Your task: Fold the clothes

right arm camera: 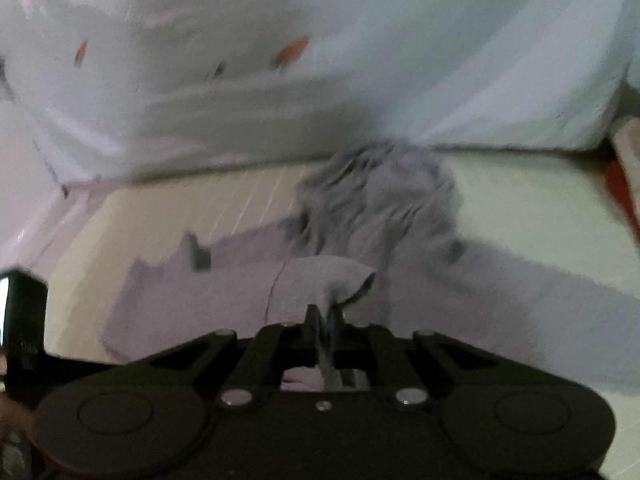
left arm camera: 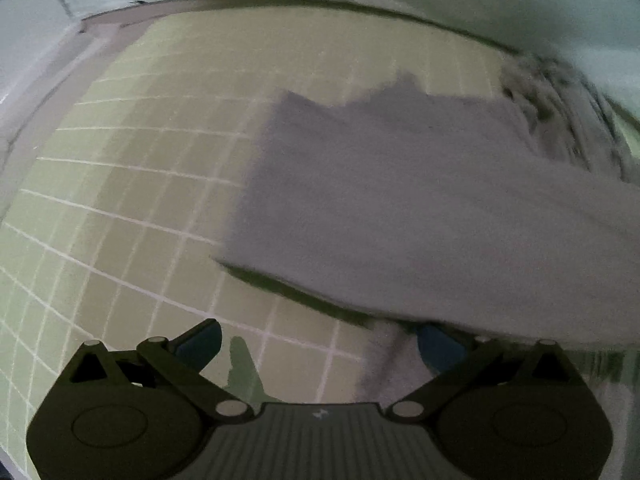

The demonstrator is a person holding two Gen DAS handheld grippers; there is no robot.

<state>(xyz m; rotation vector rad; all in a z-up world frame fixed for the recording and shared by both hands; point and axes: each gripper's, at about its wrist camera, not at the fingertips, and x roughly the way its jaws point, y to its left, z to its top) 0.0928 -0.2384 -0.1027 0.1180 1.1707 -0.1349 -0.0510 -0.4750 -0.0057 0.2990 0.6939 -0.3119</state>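
Note:
A grey-lavender garment (left arm camera: 400, 200) lies on a pale green gridded mat (left arm camera: 132, 184). Its near edge hangs lifted over my left gripper's right finger. My left gripper (left arm camera: 320, 344) is open, with nothing between the fingers, low over the mat at the garment's near edge. In the right wrist view the same garment (right arm camera: 192, 304) spreads across the mat (right arm camera: 520, 216), bunched and crumpled at the far end. My right gripper (right arm camera: 325, 316) is shut on a raised fold of the garment (right arm camera: 320, 276). Both views are blurred.
White cloth or bedding (right arm camera: 320, 60) with small orange marks stands behind the mat. A dark object (right arm camera: 24, 312) sits at the left edge of the right wrist view. A red strip (right arm camera: 624, 196) runs along the mat's right side.

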